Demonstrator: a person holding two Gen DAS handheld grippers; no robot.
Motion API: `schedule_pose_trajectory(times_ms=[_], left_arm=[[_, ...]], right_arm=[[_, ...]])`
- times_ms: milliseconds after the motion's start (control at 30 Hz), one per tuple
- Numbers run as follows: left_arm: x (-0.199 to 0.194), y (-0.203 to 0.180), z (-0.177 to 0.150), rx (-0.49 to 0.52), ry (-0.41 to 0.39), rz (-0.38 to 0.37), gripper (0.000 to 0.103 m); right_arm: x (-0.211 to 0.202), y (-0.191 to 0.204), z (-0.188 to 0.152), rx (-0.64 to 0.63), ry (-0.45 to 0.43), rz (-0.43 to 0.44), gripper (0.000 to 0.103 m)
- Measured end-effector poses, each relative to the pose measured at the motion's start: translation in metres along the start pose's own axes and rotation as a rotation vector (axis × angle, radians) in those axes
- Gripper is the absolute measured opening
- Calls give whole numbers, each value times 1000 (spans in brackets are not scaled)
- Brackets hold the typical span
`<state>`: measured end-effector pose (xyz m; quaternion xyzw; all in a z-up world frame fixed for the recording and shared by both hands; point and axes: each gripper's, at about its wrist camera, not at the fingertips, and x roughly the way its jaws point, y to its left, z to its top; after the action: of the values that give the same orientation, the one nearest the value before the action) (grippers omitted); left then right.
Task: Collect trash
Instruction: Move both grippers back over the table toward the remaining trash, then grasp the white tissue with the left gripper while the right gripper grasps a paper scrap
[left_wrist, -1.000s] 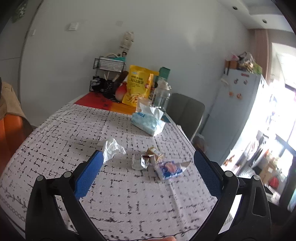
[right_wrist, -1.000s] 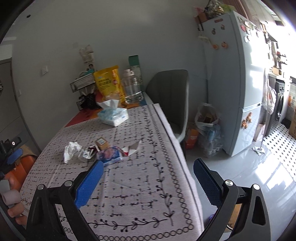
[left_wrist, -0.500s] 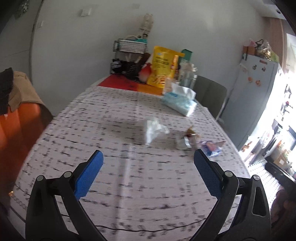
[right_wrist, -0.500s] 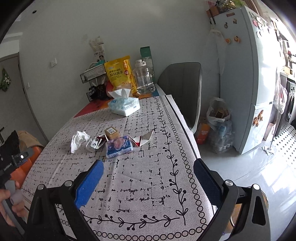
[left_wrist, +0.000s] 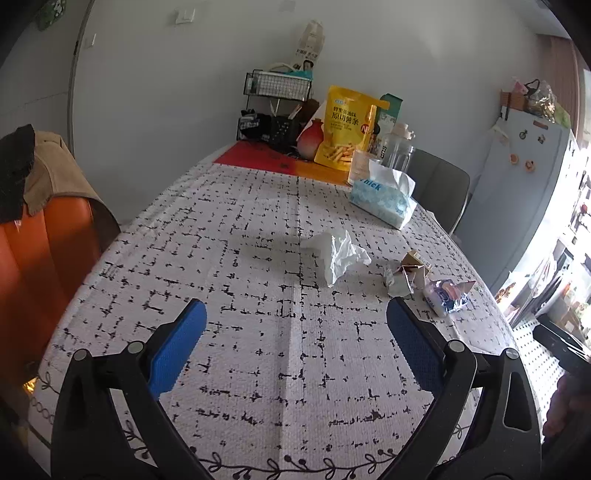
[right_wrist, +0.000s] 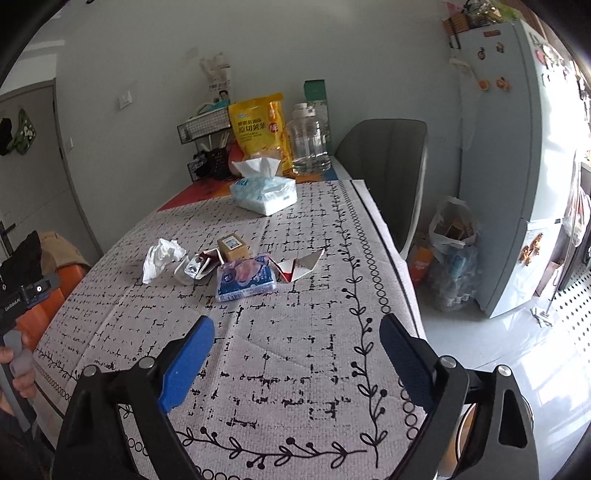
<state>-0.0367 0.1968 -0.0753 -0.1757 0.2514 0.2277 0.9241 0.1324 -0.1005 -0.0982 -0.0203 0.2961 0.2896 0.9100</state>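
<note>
The left gripper (left_wrist: 295, 321) hovers over the near part of the grey-white table with the black dashed cloth (left_wrist: 258, 350), its blue-padded fingers (left_wrist: 177, 347) spread wide with nothing between them. Ahead of the fingertips, slightly toward the right finger, lies the crumpled white paper tissue (left_wrist: 338, 256). Further right, beyond the right fingertip, sit the small torn white and red carton (left_wrist: 400, 278), the little tan cardboard box (left_wrist: 416, 260) and the blue plastic wrapper with a pink print (left_wrist: 445, 293), close together.

The right gripper (right_wrist: 297, 332) also hangs over the cloth near the table's front edge, its blue pads (right_wrist: 188, 362) wide apart and empty. Just ahead of its left finger lies the blue wrapper (right_wrist: 245, 278), with the folded red and white paper scrap (right_wrist: 299, 264) touching its right side. The tan box (right_wrist: 232, 246) and torn carton (right_wrist: 195, 267) lie just behind it, and the crumpled tissue (right_wrist: 160, 258) is furthest left. Far beyond stands the light blue soft tissue pack (right_wrist: 264, 192).
</note>
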Motion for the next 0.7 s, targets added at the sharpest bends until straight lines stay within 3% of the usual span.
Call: schedule_pose_trajectory(times_ms=[333,700], left_arm=[[42,-20,15,-14,69,-50,87],[125,-36,35,-55,175,-25,73]], right_arm=[[31,-4,16,52,77,12,75],[52,-14,14,67,133,16,74]])
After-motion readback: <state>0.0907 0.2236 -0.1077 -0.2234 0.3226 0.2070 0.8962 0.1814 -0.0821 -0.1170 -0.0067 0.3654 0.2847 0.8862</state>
